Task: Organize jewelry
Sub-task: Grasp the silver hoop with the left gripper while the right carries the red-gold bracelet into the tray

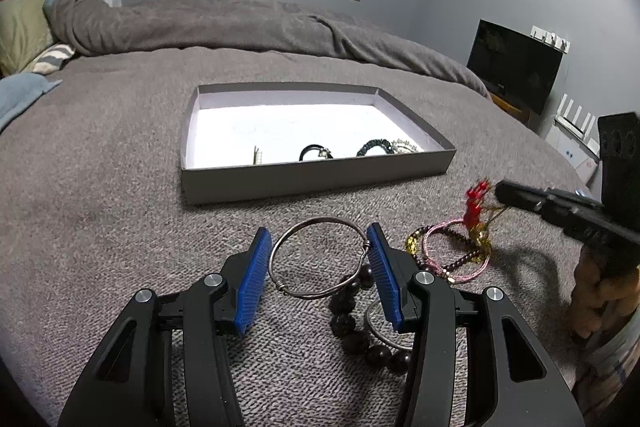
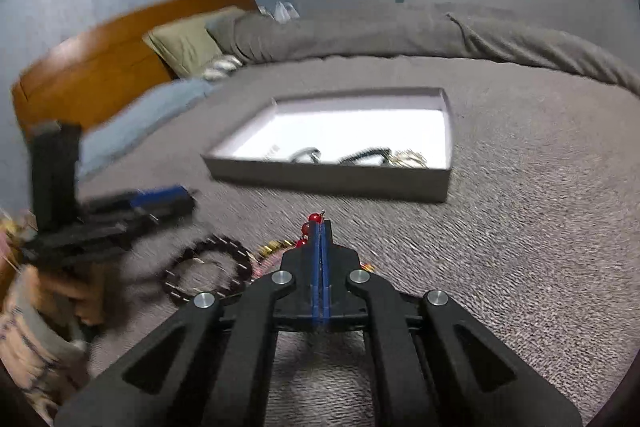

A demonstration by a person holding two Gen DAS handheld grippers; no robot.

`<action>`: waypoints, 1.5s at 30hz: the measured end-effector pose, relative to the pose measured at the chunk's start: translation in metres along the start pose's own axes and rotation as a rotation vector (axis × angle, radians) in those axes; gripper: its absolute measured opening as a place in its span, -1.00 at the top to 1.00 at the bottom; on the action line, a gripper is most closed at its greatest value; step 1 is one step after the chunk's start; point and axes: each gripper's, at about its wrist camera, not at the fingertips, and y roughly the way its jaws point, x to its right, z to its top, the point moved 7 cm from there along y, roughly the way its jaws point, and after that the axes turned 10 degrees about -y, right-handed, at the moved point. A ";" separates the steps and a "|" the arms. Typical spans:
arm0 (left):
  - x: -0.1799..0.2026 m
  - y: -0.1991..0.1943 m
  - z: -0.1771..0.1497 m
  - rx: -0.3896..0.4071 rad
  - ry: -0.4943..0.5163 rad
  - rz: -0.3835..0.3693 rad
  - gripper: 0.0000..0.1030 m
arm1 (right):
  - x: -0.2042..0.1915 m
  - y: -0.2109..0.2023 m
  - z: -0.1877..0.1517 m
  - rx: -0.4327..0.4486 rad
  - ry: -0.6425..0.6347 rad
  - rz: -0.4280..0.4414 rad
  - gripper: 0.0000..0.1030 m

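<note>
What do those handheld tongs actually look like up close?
Both are alike: the left tongs and right tongs have matte black angular arms with cut-out slots, round silver pivot bolts and ribbed blue finger pads. No cables show.

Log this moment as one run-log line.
left gripper: open around thin silver wire bangle | right gripper: shut on red-beaded gold piece | grey shallow box: holds some jewelry

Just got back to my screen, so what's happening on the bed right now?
Jewelry is going into the shallow grey cardboard box, which already holds a few pieces. The right gripper is shut on a red beaded piece with gold strands. The left gripper has its blue pads around a thin silver wire bangle, not clearly gripping it.
</note>
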 end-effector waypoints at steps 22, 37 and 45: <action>0.013 -0.001 0.034 0.051 0.007 -0.027 0.01 | 0.026 -0.038 0.058 0.160 0.086 0.049 0.99; 0.001 0.033 0.088 0.070 0.045 0.044 0.01 | 0.061 0.005 0.109 0.141 0.048 -0.003 0.99; -0.023 0.095 0.124 -0.022 0.038 0.104 0.01 | 0.081 0.064 0.126 0.056 0.029 -0.037 0.99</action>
